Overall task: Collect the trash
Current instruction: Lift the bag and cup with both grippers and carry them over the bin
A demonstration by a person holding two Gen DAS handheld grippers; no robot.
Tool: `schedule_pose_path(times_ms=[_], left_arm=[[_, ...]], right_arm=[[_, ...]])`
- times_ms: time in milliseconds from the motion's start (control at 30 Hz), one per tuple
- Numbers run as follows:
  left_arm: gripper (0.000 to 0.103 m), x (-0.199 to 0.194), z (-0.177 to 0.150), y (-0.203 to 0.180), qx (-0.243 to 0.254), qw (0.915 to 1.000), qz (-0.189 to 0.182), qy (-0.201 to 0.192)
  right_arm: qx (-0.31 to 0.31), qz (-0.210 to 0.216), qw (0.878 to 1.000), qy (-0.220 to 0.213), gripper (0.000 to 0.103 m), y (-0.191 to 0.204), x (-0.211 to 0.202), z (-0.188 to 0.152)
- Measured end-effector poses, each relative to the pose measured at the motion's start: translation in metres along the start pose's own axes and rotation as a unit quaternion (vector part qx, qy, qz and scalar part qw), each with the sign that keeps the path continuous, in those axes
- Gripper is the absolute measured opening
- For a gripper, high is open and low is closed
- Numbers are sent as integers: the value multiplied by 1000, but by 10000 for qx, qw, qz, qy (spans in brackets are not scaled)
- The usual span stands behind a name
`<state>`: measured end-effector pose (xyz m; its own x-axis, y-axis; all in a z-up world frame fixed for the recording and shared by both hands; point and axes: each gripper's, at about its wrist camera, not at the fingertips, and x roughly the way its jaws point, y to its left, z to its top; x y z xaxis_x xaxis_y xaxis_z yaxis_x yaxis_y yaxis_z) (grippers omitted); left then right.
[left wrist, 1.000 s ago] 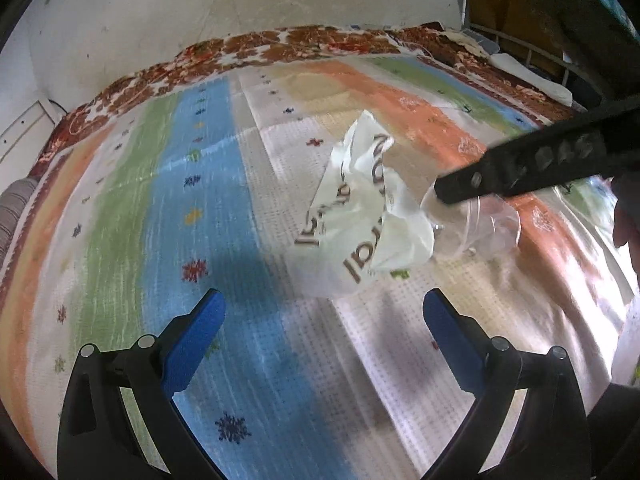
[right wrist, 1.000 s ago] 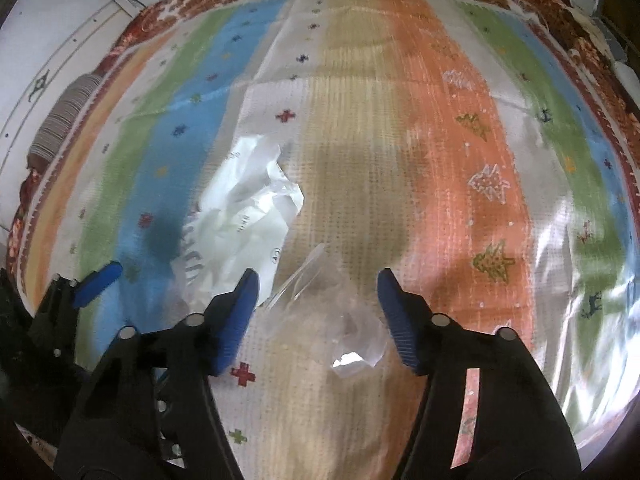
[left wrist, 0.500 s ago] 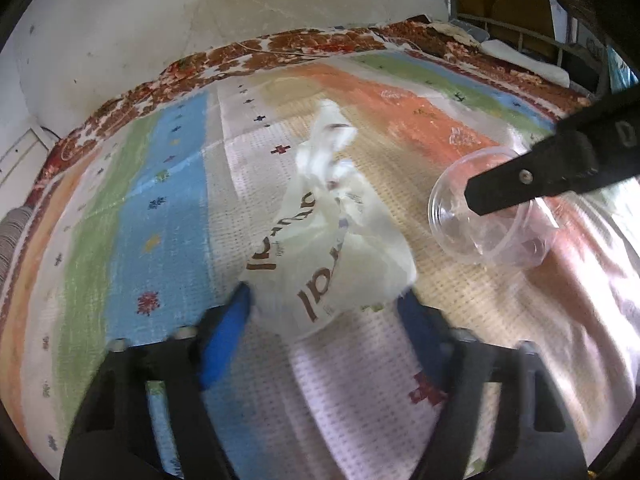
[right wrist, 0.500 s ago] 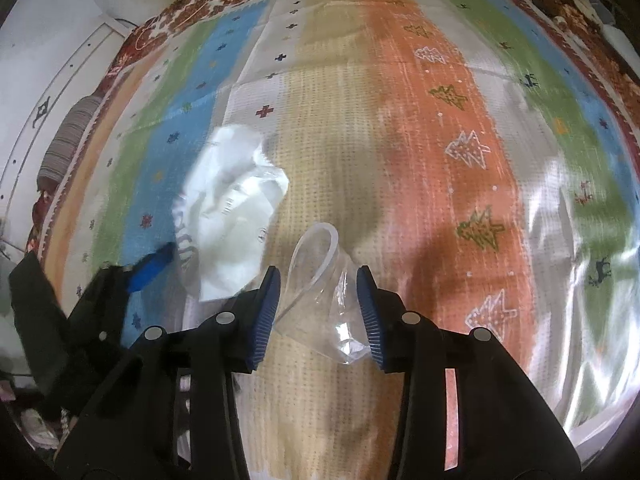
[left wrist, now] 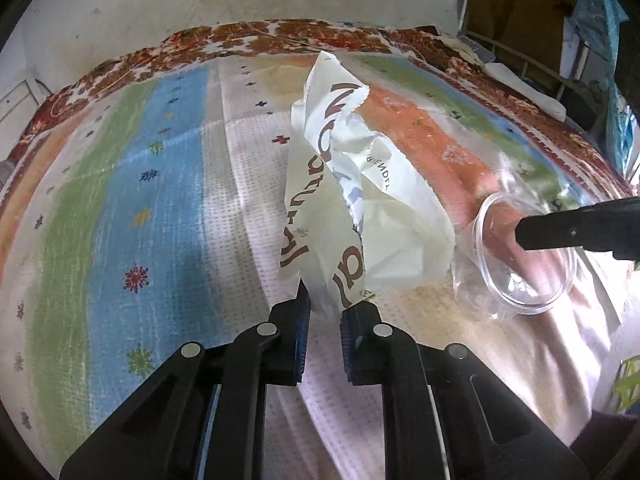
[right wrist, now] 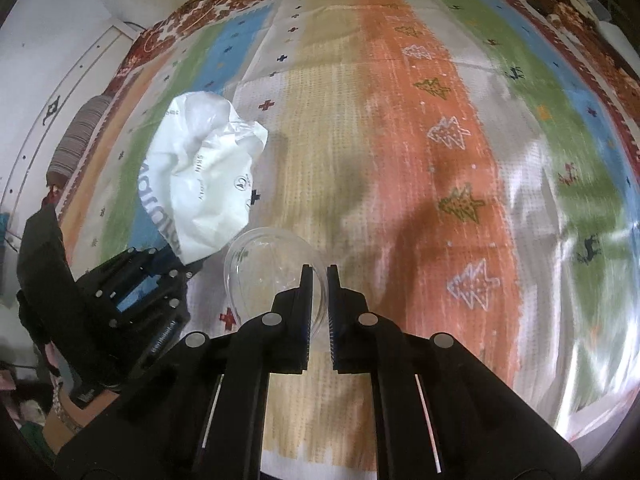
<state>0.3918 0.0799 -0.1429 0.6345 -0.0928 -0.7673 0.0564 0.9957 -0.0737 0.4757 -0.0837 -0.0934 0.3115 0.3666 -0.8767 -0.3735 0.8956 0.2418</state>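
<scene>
A crumpled white plastic bag with brown letters (left wrist: 352, 196) is pinched at its lower corner by my left gripper (left wrist: 323, 312) and held up above the striped bedspread (left wrist: 160, 208). It also shows in the right wrist view (right wrist: 204, 184). A clear plastic cup (right wrist: 272, 272) lies sideways with its mouth facing the camera, its rim wall pinched in my right gripper (right wrist: 318, 276). In the left wrist view the cup (left wrist: 524, 256) hangs to the right of the bag, with a right gripper finger (left wrist: 580, 232) over its rim.
The striped bedspread with a red flowered border (right wrist: 440, 140) covers the bed. A white wall (left wrist: 160, 8) stands behind it. A metal bed rail (left wrist: 532, 64) and hanging cloth (left wrist: 612, 60) are at the far right. My left gripper body (right wrist: 120, 300) is beside the cup.
Both grippers have closed, the left on the bag and the right on the cup. Bag and cup have come up off the bedspread.
</scene>
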Motion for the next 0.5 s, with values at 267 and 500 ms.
schedule_pose_path(times_ms=[267, 500], left_arm=[[11, -30, 2, -15, 288, 9995, -44, 109], [10, -64, 0, -17, -244, 9987, -278, 337]], right_arm=[[-120, 20, 9998, -182, 6, 1, -27, -28], [-33, 191, 9993, -329, 6, 1, -62, -54]])
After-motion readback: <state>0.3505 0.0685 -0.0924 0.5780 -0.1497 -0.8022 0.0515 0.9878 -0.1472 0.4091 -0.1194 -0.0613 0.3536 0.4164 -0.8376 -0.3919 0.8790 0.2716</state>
